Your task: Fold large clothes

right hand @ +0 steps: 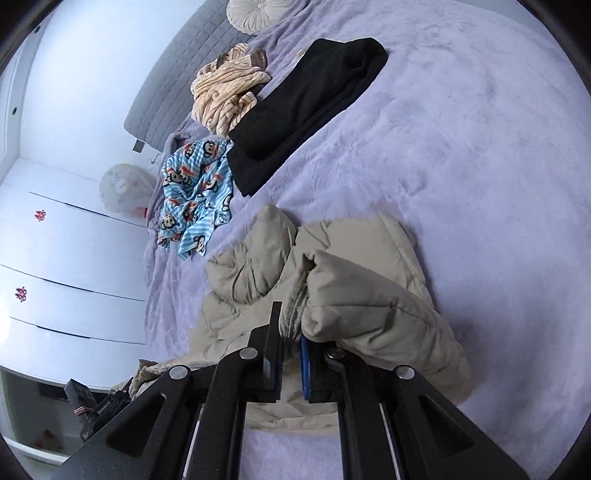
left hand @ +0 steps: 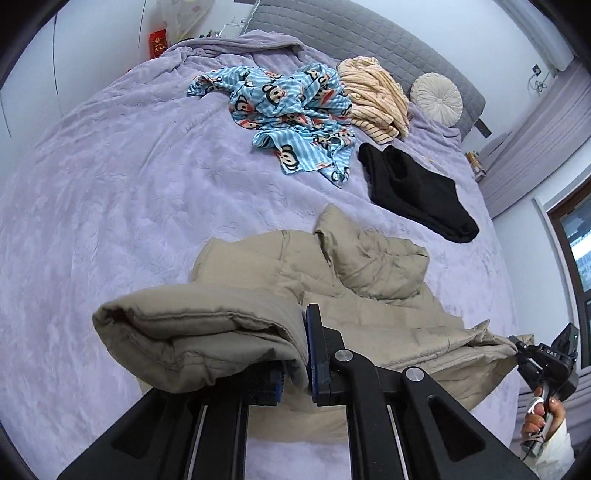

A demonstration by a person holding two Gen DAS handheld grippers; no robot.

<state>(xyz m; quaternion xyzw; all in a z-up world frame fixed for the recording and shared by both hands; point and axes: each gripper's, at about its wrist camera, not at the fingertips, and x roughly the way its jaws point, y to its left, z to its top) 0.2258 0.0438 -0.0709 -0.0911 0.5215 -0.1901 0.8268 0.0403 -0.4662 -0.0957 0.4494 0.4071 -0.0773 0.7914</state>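
Beige puffer jacket (left hand: pixel 373 295) spread across the lavender plush bedspread (left hand: pixel 110 206), near edge of the bed, at about 6 o'clock in the left wrist view. Left gripper (left hand: pixel 295 354) clamped on a thick folded roll of the jacket, fabric bulging out toward 9 o'clock and draped over the left finger; blue pad showing on the right finger. Far off at 4 o'clock in the same view, right gripper (left hand: pixel 517 350) pinching the jacket's opposite edge, held by a hand (left hand: pixel 543 417) with a ring.

From the right wrist view: right gripper (right hand: pixel 291 354) closed on a puffy fold of the jacket (right hand: pixel 369 295), quilted fabric squeezed between the two fingers and billowing toward 3 o'clock. Left gripper (right hand: pixel 107 406) dimly visible at 8 o'clock by the jacket's other end, partly hidden.

Farther up the bed, apart from the jacket: black garment (left hand: pixel 417 192) at 1 o'clock, folded flat; blue striped monkey-print garment (left hand: pixel 295 110) crumpled at 12 o'clock; yellow striped garment (left hand: pixel 376 96) heaped just beside it, touching. Round cream pillow (left hand: pixel 436 96) against the grey quilted headboard (left hand: pixel 351 33). White drawer fronts (right hand: pixel 66 258) at 9 o'clock in the right wrist view.
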